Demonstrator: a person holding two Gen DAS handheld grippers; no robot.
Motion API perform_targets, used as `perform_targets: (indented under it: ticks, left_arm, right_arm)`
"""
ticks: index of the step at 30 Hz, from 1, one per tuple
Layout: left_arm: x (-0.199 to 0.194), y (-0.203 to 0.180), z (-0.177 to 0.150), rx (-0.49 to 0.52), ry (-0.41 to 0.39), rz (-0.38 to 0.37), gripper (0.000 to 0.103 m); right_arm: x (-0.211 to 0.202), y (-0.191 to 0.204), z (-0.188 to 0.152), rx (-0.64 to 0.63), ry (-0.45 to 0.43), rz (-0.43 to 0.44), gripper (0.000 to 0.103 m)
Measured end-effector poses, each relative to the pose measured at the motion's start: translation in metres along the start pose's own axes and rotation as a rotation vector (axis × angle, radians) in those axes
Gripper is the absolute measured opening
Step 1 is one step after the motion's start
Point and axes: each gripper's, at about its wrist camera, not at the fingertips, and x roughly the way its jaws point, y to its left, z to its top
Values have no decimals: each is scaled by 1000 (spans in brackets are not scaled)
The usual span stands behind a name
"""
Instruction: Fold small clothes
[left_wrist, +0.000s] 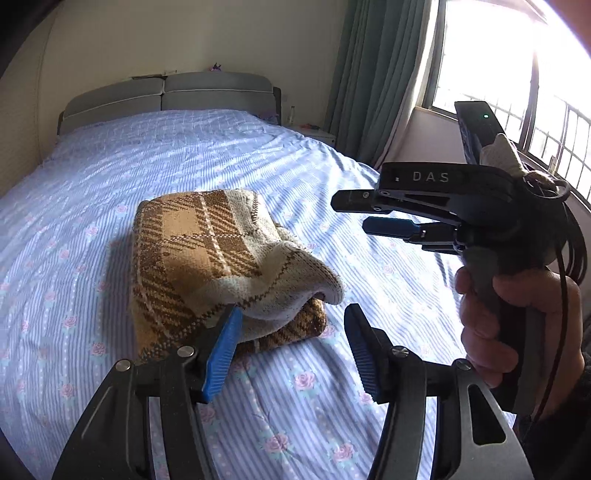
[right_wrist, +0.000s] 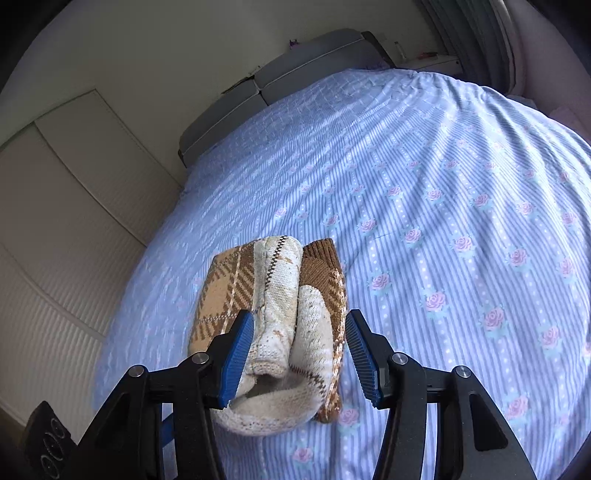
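Daylight floods in from the window (left_wrist: 517, 74) at the upper right of the left wrist view, blown out to pure white glare there, and it lays soft striped shadows across the bed (left_wrist: 184, 155) and its sheet. Both views are sharp in the middle but strongly bent by the fisheye, with dark vignetted corners and curved walls at the edges. The right wrist view is dimmer and bluish, the folded sweater (right_wrist: 273, 314) casting only a faint shadow
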Motion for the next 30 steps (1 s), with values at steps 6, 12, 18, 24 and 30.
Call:
perform_targets:
  ticks: [6, 12, 18, 24, 30]
  left_arm:
    - [-3, 54, 8, -43, 21, 112, 57]
    - [20, 114, 38, -138, 67, 168, 57]
    - [54, 136, 54, -142, 120, 160, 57]
    - [65, 140, 46, -147, 157, 143, 57]
    - [59, 133, 49, -115, 137, 126, 57]
  right_arm:
    - [27, 33, -15, -83, 42, -65, 53]
    - [71, 40, 10, -35, 106, -38, 53]
    - [117, 14, 8, 62, 266, -37, 53]
    - [123, -2, -5, 98, 232, 24, 31]
    - [66, 5, 0, 14, 51, 42, 25]
